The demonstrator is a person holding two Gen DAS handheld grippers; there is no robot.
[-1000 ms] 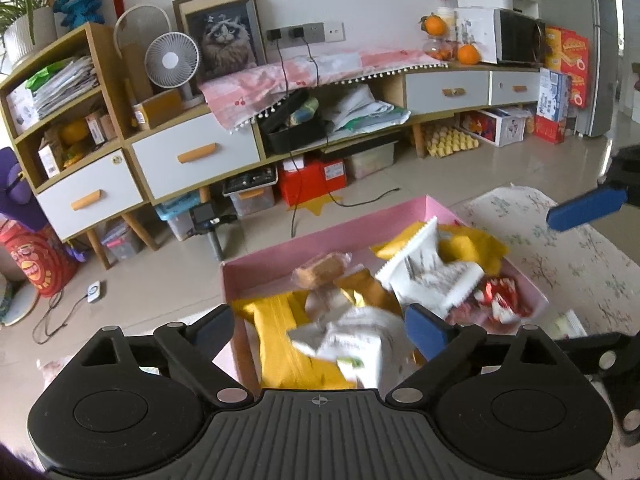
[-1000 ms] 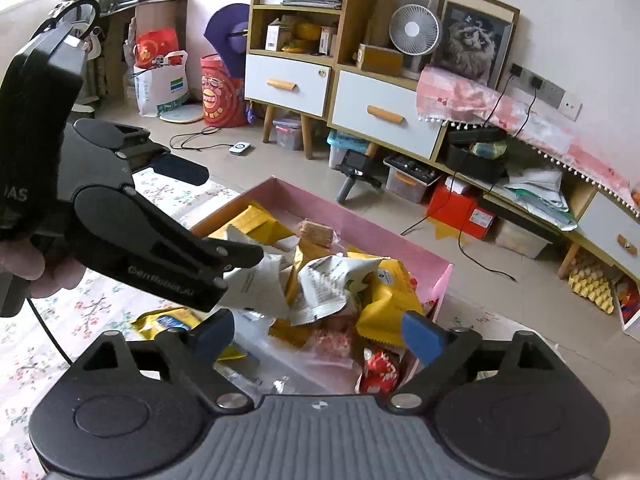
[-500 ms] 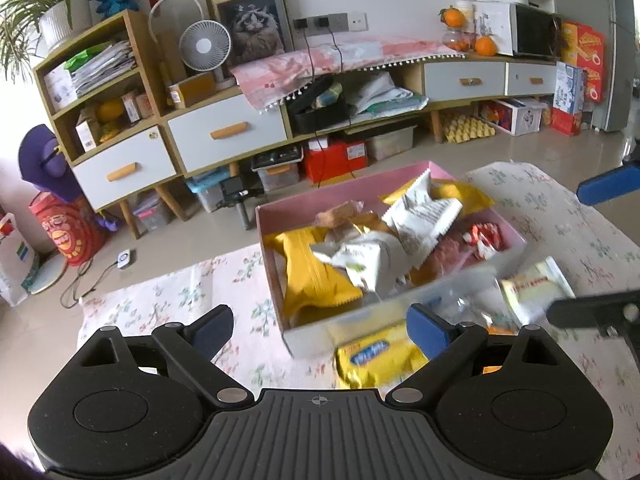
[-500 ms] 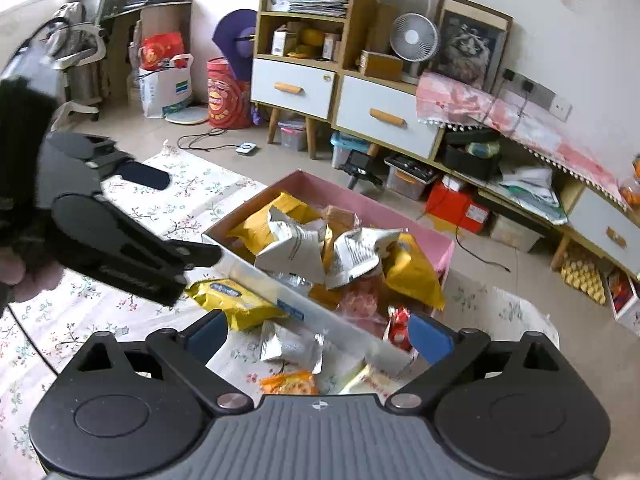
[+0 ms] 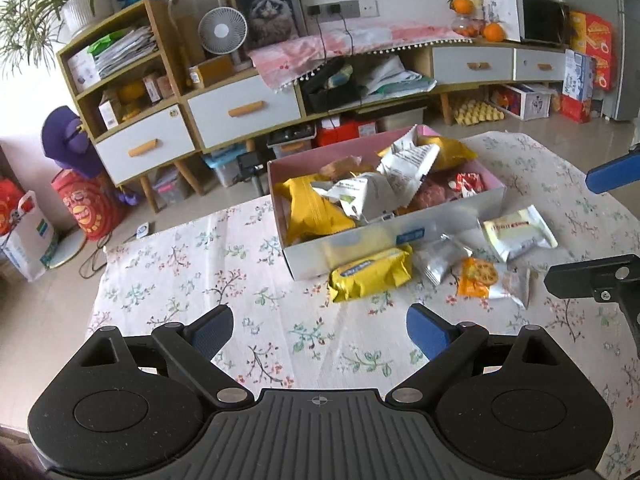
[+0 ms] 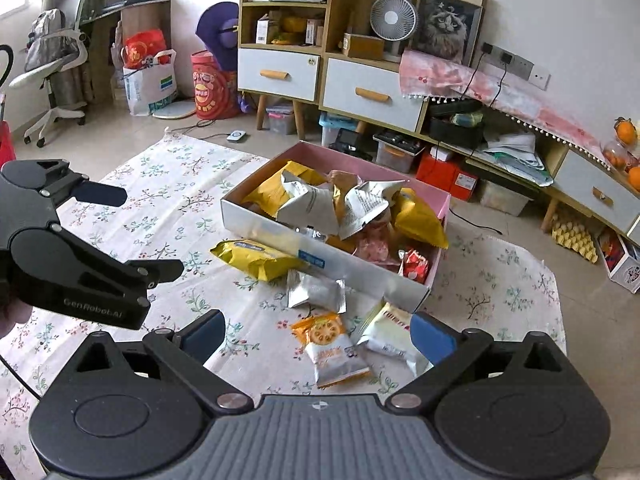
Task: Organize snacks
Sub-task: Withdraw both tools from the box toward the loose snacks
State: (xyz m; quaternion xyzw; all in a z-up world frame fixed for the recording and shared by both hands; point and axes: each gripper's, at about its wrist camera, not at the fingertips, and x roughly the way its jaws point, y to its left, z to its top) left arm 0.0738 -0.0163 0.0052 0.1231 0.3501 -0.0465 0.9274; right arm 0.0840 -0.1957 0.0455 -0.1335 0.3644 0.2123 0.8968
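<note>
On the floral cloth [image 5: 240, 272], both grippers' jaws gape empty; left gripper [image 6: 100, 236] reads "GenRobot.AI".

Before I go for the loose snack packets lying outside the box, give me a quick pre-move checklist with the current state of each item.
1. Right gripper empty, jaws wide: ok.
2. Left gripper empty, jaws wide: ok.
3. Loose packets in plain sight on the floral tablecloth: ok. The yellow biscuit pack, silver foil pouch, orange cracker packet and cream-white wrapped packet all lie in front of the box.
4. Room in the pink-lined cardboard box: not ok, it is heaped with packets above the rim.
5. Yellow biscuit pack free of the box: cannot tell, it lies right against the front wall.
6. Grippers apart from each other: ok.
</note>
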